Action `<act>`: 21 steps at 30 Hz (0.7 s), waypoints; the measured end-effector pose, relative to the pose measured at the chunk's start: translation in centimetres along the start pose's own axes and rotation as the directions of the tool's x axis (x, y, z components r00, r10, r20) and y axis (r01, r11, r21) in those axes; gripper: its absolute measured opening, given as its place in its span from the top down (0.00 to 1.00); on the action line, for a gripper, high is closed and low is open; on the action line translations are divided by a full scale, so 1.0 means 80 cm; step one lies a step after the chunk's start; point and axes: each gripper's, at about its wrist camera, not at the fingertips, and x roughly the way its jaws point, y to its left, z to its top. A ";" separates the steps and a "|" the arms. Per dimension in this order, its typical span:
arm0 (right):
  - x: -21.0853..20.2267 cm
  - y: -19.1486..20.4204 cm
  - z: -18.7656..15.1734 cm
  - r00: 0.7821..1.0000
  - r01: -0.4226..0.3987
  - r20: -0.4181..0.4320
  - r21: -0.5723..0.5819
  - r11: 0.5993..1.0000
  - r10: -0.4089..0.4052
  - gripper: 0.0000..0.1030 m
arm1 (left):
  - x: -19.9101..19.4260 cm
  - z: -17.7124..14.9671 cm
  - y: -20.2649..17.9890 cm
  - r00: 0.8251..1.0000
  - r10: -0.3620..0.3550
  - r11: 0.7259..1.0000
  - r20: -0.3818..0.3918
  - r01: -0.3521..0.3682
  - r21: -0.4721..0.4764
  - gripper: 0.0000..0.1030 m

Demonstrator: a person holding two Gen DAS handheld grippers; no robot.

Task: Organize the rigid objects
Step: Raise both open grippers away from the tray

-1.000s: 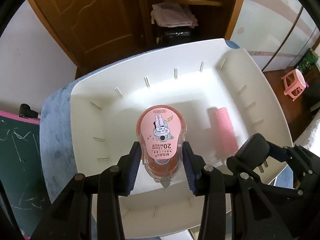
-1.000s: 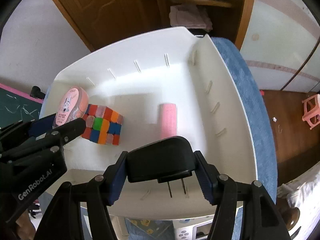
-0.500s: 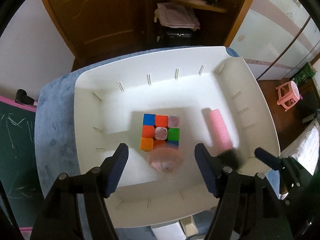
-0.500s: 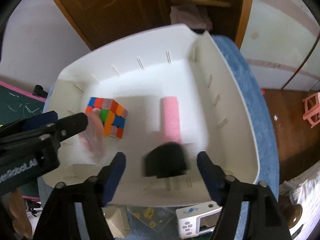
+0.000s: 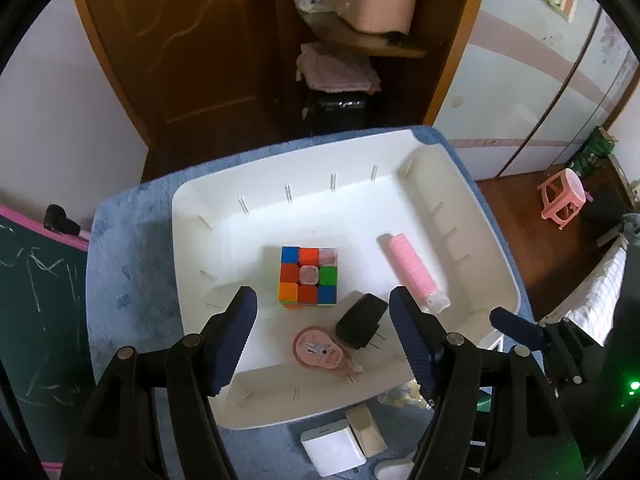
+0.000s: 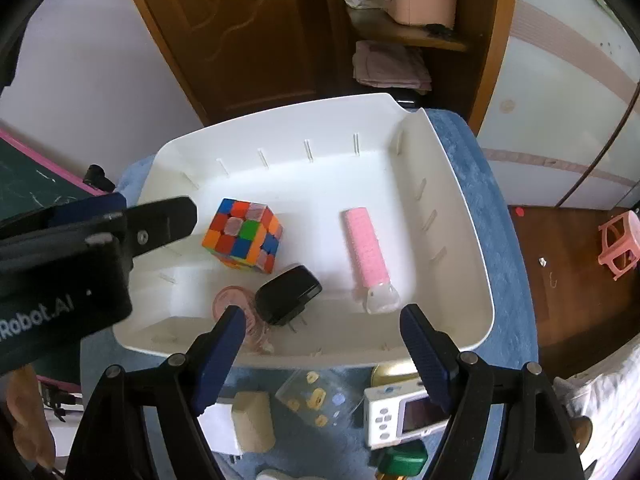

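A lived-in home room: a brown panelled wooden door [image 5: 192,52] with a lever handle stands at the far side, beside a wooden shelf [image 6: 404,32] with folded laundry [image 6: 390,66] beneath, and a child's pink plastic stool [image 5: 562,198] sits on the wooden floor at the right.

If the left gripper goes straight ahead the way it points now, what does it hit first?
Probably the puzzle cube in the white bin. It sits about centered between the open left gripper fingers, though depth is hard to judge.
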 end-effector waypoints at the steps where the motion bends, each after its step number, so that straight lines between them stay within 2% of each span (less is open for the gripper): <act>1: -0.003 0.001 -0.002 1.000 0.001 0.002 0.002 1.000 -0.001 0.22 | -0.006 -0.001 -0.001 1.000 -0.001 1.000 0.009 0.001 0.004 0.30; 21: -0.088 0.021 -0.039 0.995 0.001 0.102 0.017 1.000 -0.003 0.22 | -0.096 -0.033 -0.001 0.989 -0.039 0.998 0.141 0.031 0.057 0.30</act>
